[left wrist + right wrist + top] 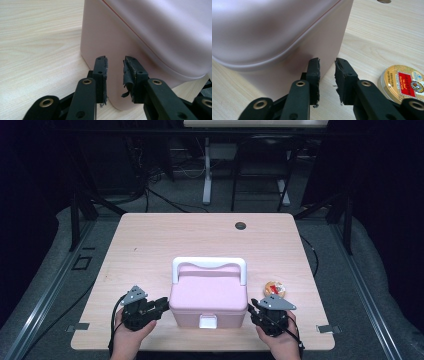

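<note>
My left claw sits at the left side of the pink box, and my right claw at its right side, both low over the table near my edge of it. The box stands in the middle of the near half of the table, its lid down, its white handle up at the far side and its white latch facing me.

In the left gripper view my left claw's jaws stand a little apart with nothing between them, pointing at the box's near left corner; the pads are frayed and do not press on the wall. In the right gripper view my right claw's jaws are likewise a little apart and empty, aimed at the box's near right corner. A round gold tin with a red label lies on the table just right of my right claw, well clear of the box.
</note>
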`<state>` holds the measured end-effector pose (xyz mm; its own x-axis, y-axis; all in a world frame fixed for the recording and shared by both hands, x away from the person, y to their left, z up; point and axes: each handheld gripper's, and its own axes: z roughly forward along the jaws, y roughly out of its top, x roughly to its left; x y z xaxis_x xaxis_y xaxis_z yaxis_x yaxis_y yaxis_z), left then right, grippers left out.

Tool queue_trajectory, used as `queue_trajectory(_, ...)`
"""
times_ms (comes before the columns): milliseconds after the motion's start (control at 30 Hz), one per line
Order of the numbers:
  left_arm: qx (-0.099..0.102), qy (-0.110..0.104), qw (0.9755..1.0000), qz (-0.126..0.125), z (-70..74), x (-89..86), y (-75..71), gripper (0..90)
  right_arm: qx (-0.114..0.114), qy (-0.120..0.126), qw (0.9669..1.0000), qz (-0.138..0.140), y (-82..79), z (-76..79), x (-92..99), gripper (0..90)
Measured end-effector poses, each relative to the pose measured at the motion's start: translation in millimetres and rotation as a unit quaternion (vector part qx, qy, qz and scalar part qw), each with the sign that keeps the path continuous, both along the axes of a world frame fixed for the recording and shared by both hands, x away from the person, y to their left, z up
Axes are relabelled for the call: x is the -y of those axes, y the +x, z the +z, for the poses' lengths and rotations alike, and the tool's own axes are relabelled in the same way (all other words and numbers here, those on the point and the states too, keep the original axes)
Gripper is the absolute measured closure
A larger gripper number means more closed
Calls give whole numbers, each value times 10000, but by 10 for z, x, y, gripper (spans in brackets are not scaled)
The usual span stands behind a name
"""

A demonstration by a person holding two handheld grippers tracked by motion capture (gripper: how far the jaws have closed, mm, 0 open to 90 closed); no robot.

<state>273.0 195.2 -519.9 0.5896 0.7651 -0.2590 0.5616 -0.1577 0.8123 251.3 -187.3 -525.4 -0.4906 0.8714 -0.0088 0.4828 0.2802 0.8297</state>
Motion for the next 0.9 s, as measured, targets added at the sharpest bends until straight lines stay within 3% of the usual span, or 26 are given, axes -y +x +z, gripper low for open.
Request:
queue_trajectory(333, 47, 84, 9999, -112, 177, -79, 94, 639, -122, 61, 9999, 22, 88, 166, 136, 687)
queue_trajectory(567, 49, 135, 9997, -189, 465, -127, 239, 634, -198, 155, 9996, 151, 239, 436, 188, 684)
queue_trajectory(900, 49, 90, 9991, -404, 710, -118, 353, 612, -255, 192, 9988, 382, 347, 764, 204, 648)
